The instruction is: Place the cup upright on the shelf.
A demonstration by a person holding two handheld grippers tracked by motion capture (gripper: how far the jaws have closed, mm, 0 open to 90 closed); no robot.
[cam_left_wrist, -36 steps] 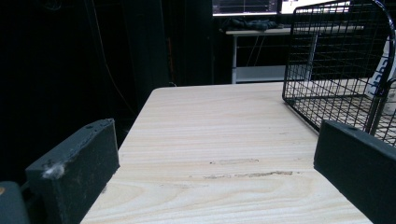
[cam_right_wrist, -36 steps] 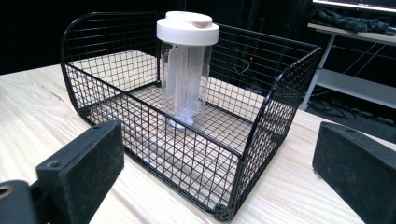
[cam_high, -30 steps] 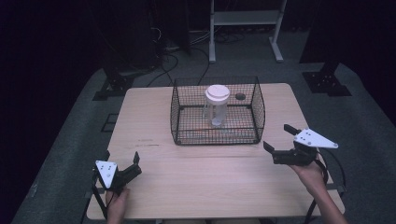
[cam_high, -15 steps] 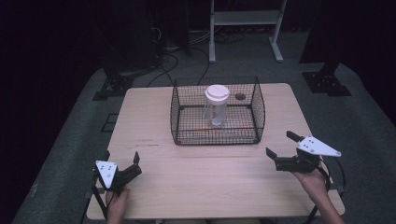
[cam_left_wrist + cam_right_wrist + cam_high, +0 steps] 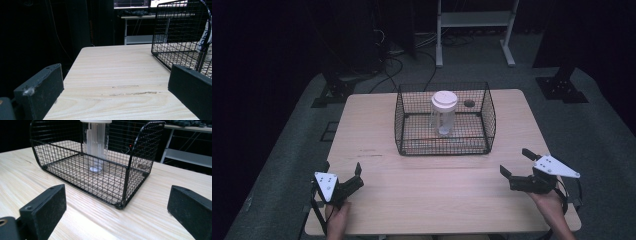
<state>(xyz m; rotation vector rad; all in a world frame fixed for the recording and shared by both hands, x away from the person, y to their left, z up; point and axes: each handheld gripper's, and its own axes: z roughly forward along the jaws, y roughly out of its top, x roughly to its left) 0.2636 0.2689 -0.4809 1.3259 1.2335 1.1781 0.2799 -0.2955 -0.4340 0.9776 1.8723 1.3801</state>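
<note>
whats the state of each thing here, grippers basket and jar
left gripper: open, empty, low over the table
right gripper: open, empty, aimed at the basket
basket: upright on the table, open top
jar: upright in the basket, lid on

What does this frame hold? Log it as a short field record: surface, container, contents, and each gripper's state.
surface: wooden table
container: black wire basket, open at the top, at mid table
contents: clear jar with white lid, upright inside the basket
left gripper: open, empty, low at the near left corner
right gripper: open, empty, near right, pointed toward the basket
contact: neither gripper touches the basket
</note>
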